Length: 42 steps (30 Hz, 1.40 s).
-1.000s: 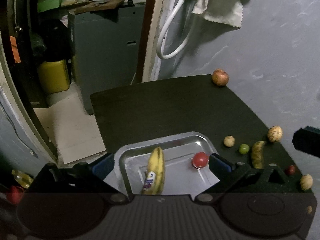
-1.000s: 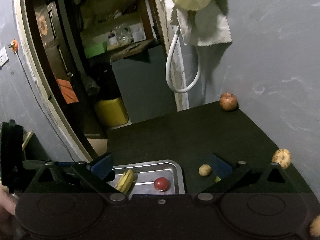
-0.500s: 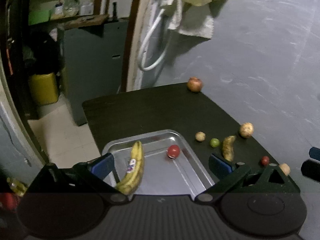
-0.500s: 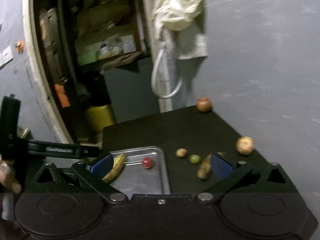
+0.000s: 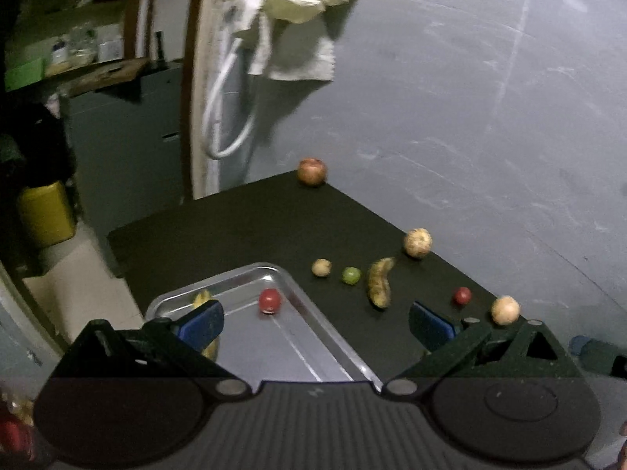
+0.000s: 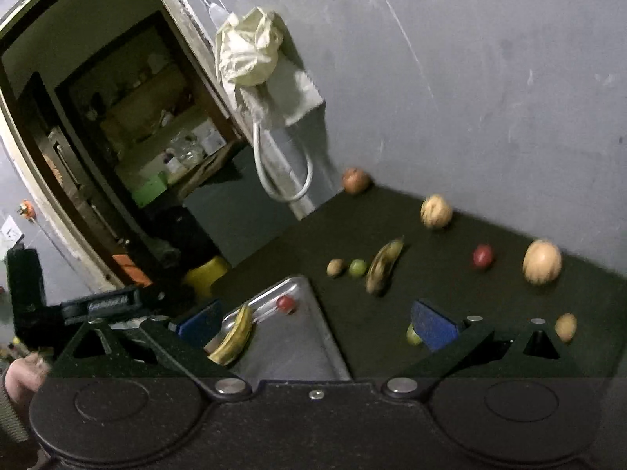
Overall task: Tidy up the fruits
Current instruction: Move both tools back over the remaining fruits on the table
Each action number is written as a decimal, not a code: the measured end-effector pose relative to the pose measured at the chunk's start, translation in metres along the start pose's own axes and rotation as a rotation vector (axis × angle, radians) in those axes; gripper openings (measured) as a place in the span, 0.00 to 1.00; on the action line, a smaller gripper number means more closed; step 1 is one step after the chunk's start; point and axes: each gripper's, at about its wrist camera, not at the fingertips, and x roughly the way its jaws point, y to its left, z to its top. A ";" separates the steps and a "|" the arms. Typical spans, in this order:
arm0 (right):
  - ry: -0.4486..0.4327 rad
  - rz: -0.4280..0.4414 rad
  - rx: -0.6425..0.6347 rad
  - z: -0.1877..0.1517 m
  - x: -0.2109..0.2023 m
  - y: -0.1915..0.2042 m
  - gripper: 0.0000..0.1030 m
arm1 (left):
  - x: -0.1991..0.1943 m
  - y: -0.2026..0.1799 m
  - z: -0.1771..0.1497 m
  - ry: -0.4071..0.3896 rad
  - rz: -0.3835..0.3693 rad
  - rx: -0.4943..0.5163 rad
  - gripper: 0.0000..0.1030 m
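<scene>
1. A dark doorway (image 6: 129,149) opens left of the metal tray (image 5: 250,352), with cluttered shelves, a green box (image 6: 149,192) and a yellow container (image 5: 45,213) on the floor inside.
2. The tray sits at the near left corner of the dark desk (image 5: 243,227); it holds a yellow banana (image 6: 235,337) along its left side and a red fruit (image 5: 269,300) near its far right corner.
3. Right of the tray, on the desk, lie a small tan fruit (image 5: 321,267), a green fruit (image 5: 351,275), a browned banana (image 5: 379,288), a red ball-shaped fruit (image 5: 462,295) and pale round fruits (image 5: 418,243) toward the grey wall (image 5: 490,117).
4. A reddish apple (image 5: 311,171) rests at the desk's far corner, beyond the tray.
5. A pale cloth (image 6: 250,55) and a white hose (image 6: 282,172) hang on the wall above that corner.
6. The left tongs (image 5: 315,323) and right tongs (image 6: 317,319) are both spread apart, holding nothing.
7. No writing is readable.
</scene>
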 end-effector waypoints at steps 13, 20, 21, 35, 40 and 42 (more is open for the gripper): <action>-0.001 -0.136 -0.010 -0.009 0.023 0.001 0.99 | 0.031 0.002 0.013 0.086 -0.029 0.127 0.99; 0.009 -0.289 0.006 -0.006 0.056 -0.002 0.99 | 0.092 0.016 0.040 0.107 -0.063 0.193 0.99; 0.016 -0.303 0.001 -0.005 0.062 -0.001 0.99 | 0.103 0.018 0.043 0.109 -0.073 0.198 0.99; 0.101 -0.508 0.028 -0.011 0.155 -0.010 0.93 | 0.231 0.011 0.045 0.178 -0.178 0.429 0.84; 0.129 -0.577 0.042 -0.022 0.181 -0.016 0.88 | 0.260 0.008 0.041 0.204 -0.201 0.467 0.75; 0.133 -0.588 0.037 -0.025 0.187 -0.016 0.85 | 0.270 0.006 0.039 0.213 -0.209 0.490 0.71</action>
